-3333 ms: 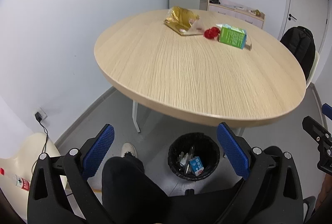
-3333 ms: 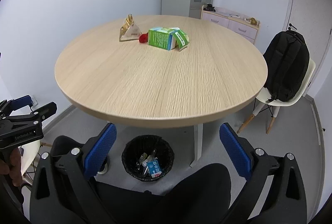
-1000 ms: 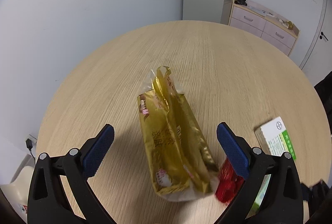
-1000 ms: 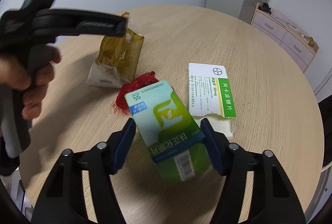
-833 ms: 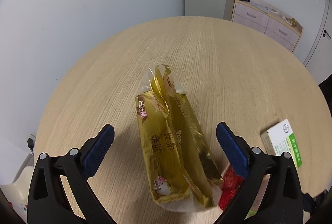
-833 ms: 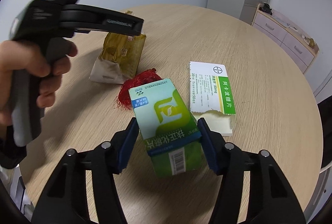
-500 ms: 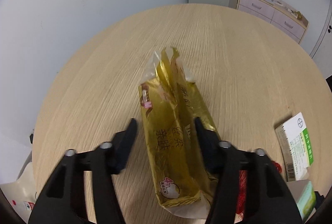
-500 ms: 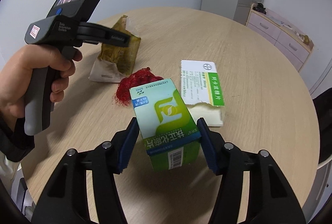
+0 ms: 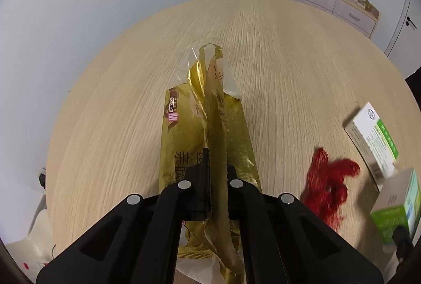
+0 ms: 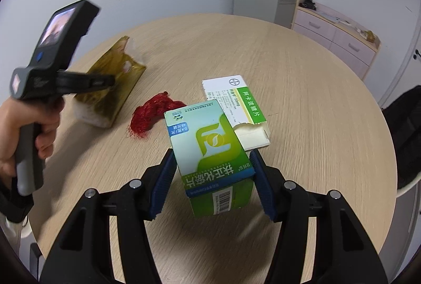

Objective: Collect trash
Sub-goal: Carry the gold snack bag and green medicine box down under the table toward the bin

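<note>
Pinching the raised serrated flap of the gold snack wrapper (image 9: 210,126), the left hand-held gripper (image 9: 215,178) has its jaws fully closed on the film; the wrapper's body lies on the round wooden desk (image 9: 289,52), torn end pointing away from the camera. In the right wrist view a person's hand (image 10: 23,123) holds that hand-held gripper by its pistol grip at the left edge, over the wrapper. Just right of the wrapper: a crumpled red mesh net (image 10: 152,115), flat on the desk. Next right, the right hand-held gripper (image 10: 213,178) is clamped about half open on a green-and-white medicine box (image 10: 210,149), blue pads pressing both side faces, barcode end toward the camera. Can't tell if the box is clear of the desk. Just behind it lies a white-and-green carton (image 10: 236,99) with its end flap torn open. Far right, off the desk: a dark backpack (image 10: 405,131) on a chair.
</note>
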A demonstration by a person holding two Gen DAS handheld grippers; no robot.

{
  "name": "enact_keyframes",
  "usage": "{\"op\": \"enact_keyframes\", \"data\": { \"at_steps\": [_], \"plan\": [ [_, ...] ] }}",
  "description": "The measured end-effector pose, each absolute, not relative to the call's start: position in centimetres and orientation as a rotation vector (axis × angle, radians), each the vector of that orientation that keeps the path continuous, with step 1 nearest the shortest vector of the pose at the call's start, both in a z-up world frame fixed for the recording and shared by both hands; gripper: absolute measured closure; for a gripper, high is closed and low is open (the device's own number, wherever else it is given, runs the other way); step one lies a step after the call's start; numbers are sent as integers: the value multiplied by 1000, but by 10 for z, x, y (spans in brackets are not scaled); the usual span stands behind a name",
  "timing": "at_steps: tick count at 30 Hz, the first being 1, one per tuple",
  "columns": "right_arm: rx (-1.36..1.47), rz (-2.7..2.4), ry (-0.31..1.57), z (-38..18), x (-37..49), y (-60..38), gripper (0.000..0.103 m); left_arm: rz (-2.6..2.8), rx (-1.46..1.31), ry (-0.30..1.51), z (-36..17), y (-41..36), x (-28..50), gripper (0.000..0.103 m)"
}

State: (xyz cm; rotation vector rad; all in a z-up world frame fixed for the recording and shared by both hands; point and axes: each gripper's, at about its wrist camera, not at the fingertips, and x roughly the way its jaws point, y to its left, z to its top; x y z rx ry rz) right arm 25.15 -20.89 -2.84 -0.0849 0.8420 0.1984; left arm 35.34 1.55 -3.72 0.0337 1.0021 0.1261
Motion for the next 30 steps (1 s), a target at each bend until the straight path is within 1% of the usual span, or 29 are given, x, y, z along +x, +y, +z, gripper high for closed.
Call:
{"op": "enact_keyframes", "data": {
  "at_steps": [14,30],
  "plan": [
    [-15,114,824,-19,214,-212,49,73,42,974,-24,20,291,103],
    [8,26,784,-9,133,-198,49,11,46,930,-13,32,176,103]
  ]
}}
